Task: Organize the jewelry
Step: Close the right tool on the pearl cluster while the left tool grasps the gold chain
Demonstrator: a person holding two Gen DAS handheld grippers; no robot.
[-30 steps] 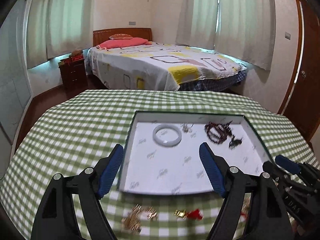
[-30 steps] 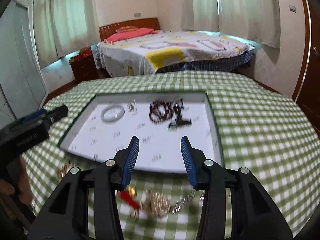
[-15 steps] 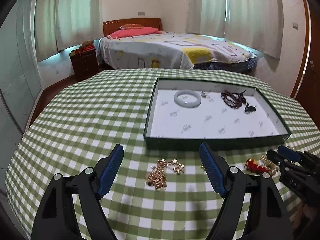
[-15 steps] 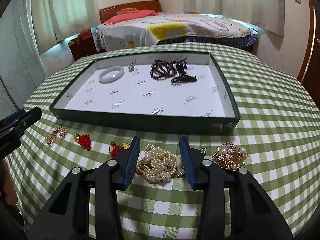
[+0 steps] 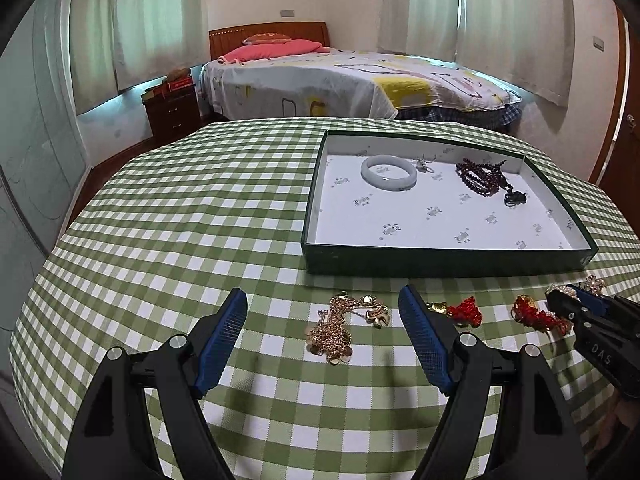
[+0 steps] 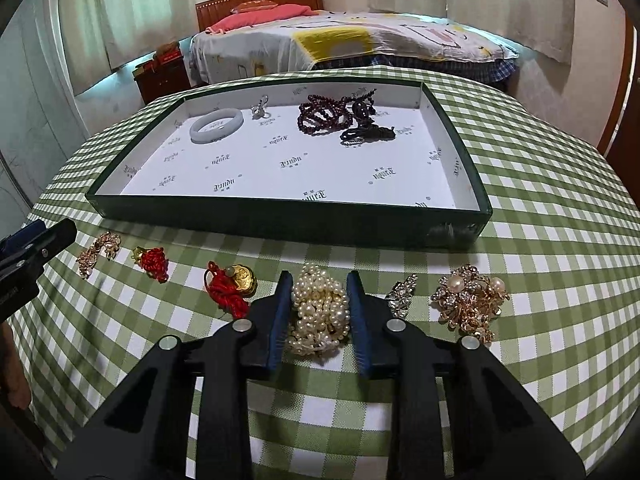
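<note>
A dark green tray (image 6: 280, 222) with a white lining holds a pale jade bangle (image 6: 217, 125), a small silver piece (image 6: 260, 110) and dark red beads (image 6: 326, 114). In front of it lie loose pieces. My right gripper (image 6: 319, 284) has its pads on both sides of a heap of pearls (image 6: 318, 310), touching it. My left gripper (image 5: 322, 306) is open wide above a gold chain (image 5: 340, 326), which lies between its fingers. The tray also shows in the left wrist view (image 5: 440, 266).
On the green checked tablecloth (image 6: 540, 208) lie two red knot charms (image 6: 152, 262) (image 6: 228, 288), a gold earring cluster (image 6: 98, 252), a crystal clip (image 6: 402, 294) and a pearl-and-gold brooch (image 6: 470, 300). A bed stands beyond the table.
Both grippers have pulled back from over the tray and dropped low near the front row of jewelry. The right gripper's jaws have narrowed around the pearls.
</note>
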